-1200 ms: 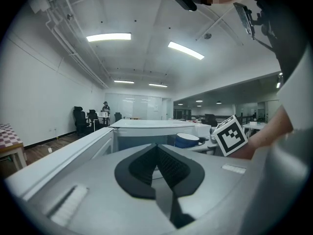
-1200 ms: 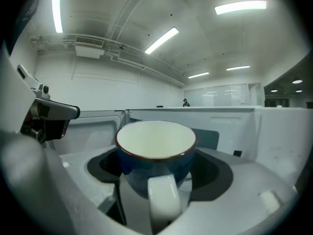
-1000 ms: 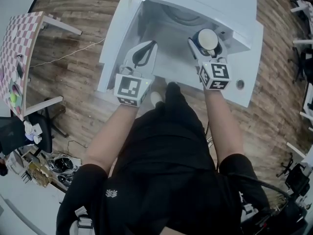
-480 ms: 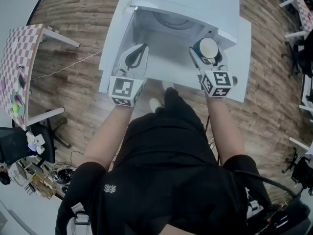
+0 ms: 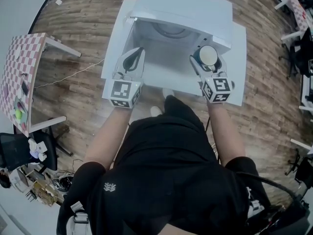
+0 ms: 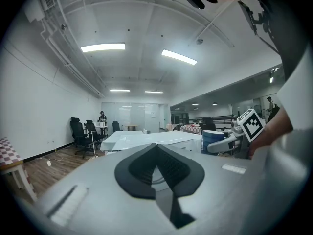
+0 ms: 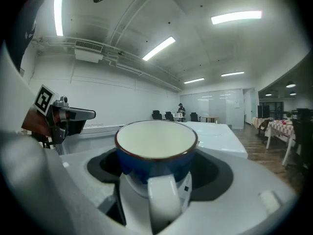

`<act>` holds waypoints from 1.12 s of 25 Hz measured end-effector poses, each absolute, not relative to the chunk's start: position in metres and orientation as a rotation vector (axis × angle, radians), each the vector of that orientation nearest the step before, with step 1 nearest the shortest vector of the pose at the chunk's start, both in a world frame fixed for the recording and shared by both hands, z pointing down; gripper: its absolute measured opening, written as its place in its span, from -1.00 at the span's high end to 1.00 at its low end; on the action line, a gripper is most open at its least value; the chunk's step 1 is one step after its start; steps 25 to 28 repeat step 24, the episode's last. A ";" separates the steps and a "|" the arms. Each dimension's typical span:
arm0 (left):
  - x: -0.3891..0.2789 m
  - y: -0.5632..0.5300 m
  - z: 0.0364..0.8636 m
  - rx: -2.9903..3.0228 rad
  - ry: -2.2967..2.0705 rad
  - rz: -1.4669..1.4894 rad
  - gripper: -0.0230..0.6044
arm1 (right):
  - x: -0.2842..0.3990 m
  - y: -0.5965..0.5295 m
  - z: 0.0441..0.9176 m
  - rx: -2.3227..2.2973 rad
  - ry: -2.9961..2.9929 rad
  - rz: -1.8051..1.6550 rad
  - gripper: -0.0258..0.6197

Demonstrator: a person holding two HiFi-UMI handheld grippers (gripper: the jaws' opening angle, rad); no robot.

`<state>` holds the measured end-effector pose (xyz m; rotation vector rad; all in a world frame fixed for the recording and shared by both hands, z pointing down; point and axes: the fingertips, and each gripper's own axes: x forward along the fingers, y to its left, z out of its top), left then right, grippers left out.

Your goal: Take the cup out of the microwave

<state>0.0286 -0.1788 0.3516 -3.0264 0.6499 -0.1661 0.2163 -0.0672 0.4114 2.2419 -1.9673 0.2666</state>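
Head view: the white microwave [image 5: 190,9] stands open toward the person. The right hand-held gripper [image 5: 208,58] clasps the blue cup [image 5: 208,54] at the right front edge of the opening. From above it is hard to judge whether the cup is fully clear of the cavity. The left hand-held gripper [image 5: 137,55] hangs at the opening's left side.

Left gripper view: its dark pads [image 6: 139,168] meet with nothing between them.

Right gripper view: the cup stands upright, white inside, its handle toward the camera, and the jaws press its sides.

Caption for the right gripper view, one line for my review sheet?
Blue cup, white inside, handle toward the camera, held upright between the jaws.
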 end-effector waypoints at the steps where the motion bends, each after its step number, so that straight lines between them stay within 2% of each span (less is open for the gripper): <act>1: 0.029 -0.179 0.351 -3.027 0.649 -0.164 0.93 | 0.217 -0.067 0.412 2.244 -1.965 0.266 -0.31; 28: 0.043 -0.188 0.334 -3.029 0.681 -0.149 0.93 | 0.221 -0.085 0.404 2.213 -2.013 0.245 -0.31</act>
